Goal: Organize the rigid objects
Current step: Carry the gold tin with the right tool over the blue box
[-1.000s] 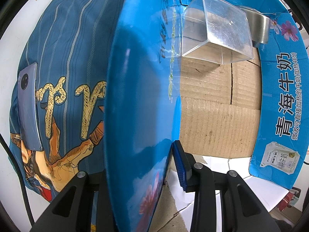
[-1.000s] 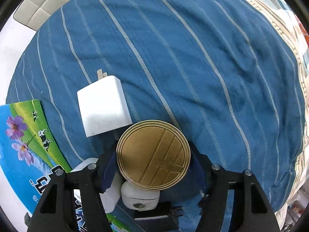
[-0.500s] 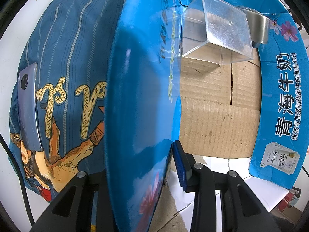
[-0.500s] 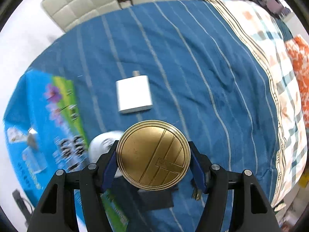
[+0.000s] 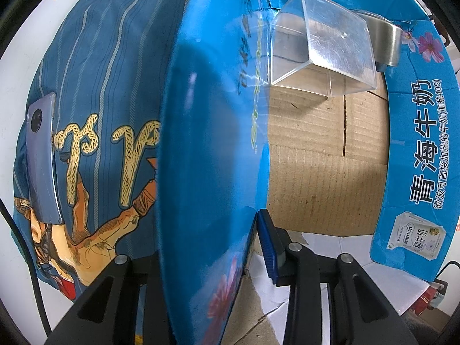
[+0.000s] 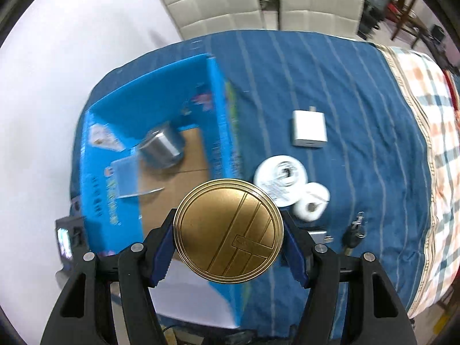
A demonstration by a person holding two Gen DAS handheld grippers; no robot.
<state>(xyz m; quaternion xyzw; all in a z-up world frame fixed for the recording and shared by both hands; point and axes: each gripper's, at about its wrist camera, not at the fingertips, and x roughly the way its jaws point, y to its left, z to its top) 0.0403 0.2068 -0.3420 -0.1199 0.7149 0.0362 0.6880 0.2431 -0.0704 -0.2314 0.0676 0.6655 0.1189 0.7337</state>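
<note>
Left wrist view: the box wall [image 5: 201,158] hides the left gripper's [image 5: 253,230] near finger — only the far pad [image 5: 268,247] shows. The steel cup [image 5: 385,40] is mostly behind the clear case [image 5: 325,49]. The phone [image 5: 41,158] lies warped at the rim.

Right wrist view: the gold tin [image 6: 228,231] covers the right gripper's [image 6: 228,247] pad faces. Box [image 6: 149,109] and cup [image 6: 162,146] are motion-blurred; the keys [image 6: 355,230] are too small to make out — the dark item beside them is half hidden.

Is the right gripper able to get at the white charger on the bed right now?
Probably not as things stand: the right gripper is shut on the gold tin. The charger itself lies uncovered on the blue bedspread.
</note>
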